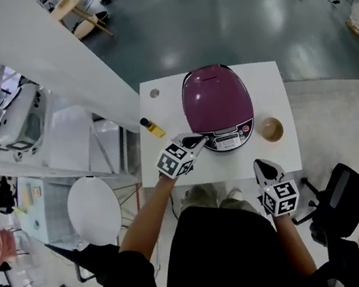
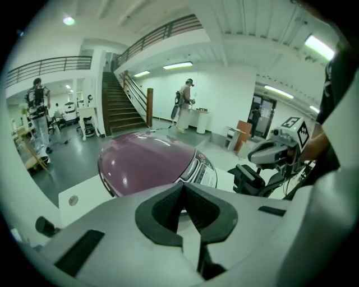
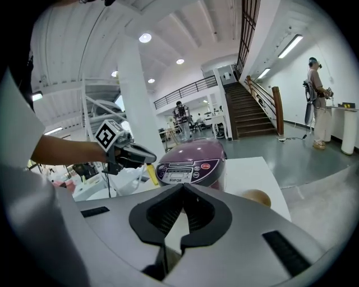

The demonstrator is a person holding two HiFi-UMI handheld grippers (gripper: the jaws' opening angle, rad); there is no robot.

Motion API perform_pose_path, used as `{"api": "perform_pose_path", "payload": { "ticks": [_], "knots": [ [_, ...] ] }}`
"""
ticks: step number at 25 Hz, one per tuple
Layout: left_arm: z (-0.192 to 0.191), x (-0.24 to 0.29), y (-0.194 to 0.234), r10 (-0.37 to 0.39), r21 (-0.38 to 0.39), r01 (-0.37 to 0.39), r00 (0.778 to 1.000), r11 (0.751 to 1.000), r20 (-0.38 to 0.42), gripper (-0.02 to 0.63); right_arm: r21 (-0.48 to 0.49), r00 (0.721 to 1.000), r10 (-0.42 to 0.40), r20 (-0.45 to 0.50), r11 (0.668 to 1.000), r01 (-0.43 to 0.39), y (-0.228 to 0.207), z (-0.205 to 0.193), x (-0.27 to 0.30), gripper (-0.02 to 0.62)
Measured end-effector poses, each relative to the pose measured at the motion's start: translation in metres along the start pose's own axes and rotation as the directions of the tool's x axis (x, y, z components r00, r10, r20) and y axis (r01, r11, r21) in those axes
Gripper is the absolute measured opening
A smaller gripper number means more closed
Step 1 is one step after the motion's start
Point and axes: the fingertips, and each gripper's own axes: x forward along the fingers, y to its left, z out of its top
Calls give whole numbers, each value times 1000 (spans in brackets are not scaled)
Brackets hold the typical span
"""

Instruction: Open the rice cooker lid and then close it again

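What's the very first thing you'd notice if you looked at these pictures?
The big shiny purple rice cooker grabs the eye first, sitting with its lid closed in the middle of the white table. Close to its front left corner the left tongs are shut with nothing in them, and the right tongs, also shut, hang by the table's near edge. A small brown bowl sits to the cooker's right.

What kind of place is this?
Probably a big lab or workshop hall, not a kitchen: a staircase and balcony, a shiny grey floor, and the rice cooker on a lone white table.
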Motion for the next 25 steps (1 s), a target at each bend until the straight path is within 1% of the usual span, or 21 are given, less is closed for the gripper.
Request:
{"api": "perform_pose_path", "payload": {
  "ticks": [2,4,6,8,10,11,13,14,16,18,19,21,23,25],
  "knots": [
    [-11,-16,-8,27,-33,-26,999,999,39,2,-18,1000,23,-1,1000,-23,9,-2,6,0],
    [-23,-35,-20,65,-68,-59,995,996,76,2,-35,1000,29,1,999,-29,15,-2,8,0],
    [-34,-54,-29,118,-114,-105,987,988,111,2,-42,1000,18,11,999,-17,18,2,8,0],
    [-43,-70,-40,158,-162,-133,976,978,151,2,-47,1000,1,24,999,0,19,8,8,0],
    [-51,-84,-57,170,-216,-125,964,968,203,2,-56,999,-18,33,998,20,23,12,6,0],
    [-55,-88,-68,162,-238,-106,960,965,229,2,-61,999,-32,35,998,34,25,13,4,0],
    [-66,-94,-92,126,-257,-56,956,965,265,2,-61,997,-66,38,996,68,30,13,-2,0],
    [-73,-98,-101,116,-261,-42,955,964,274,2,-54,996,-80,38,995,82,35,13,-5,0],
    [-89,-115,-108,130,-283,-45,947,958,292,2,-27,995,-88,46,996,89,56,12,-11,0],
    [-100,-136,-108,159,-285,-66,935,956,318,2,-3,994,-88,57,996,89,81,7,-16,0],
    [-104,-146,-109,170,-281,-75,928,957,330,2,-3,994,-96,56,995,96,92,3,-19,0],
    [-107,-166,-114,184,-299,-76,918,951,351,2,-11,992,-119,41,993,120,109,-6,-27,0],
    [-109,-186,-122,186,-317,-63,909,946,373,2,-15,991,-129,32,991,130,129,-14,-37,0],
    [-114,-204,-130,177,-317,-48,903,947,392,2,-34,992,-125,26,991,126,152,-22,-46,0]
  ]
}}
